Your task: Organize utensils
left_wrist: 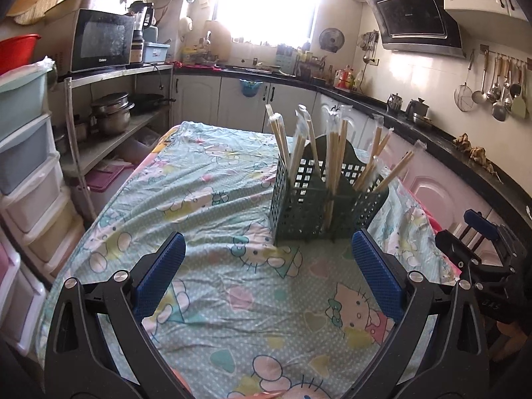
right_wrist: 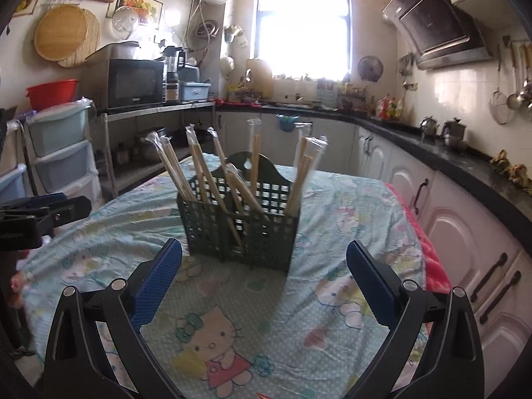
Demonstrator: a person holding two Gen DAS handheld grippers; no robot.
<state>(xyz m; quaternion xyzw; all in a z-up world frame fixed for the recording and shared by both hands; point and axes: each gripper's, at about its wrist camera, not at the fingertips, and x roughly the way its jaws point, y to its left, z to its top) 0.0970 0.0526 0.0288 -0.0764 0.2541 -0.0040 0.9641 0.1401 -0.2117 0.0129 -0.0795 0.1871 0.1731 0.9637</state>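
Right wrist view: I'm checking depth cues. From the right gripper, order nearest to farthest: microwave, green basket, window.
From the right gripper:
1. Green basket, just ahead on the table, centre.
2. Microwave, on the shelf, far left.
3. Window, in the back wall, centre.

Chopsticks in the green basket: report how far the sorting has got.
Done: the wrapped chopsticks all stand in the green basket, spread across its compartments. In hand: nothing; the left gripper and right gripper are both open and empty, short of the basket. Left: no loose utensils show on the tablecloth, so the job looks essentially finished.
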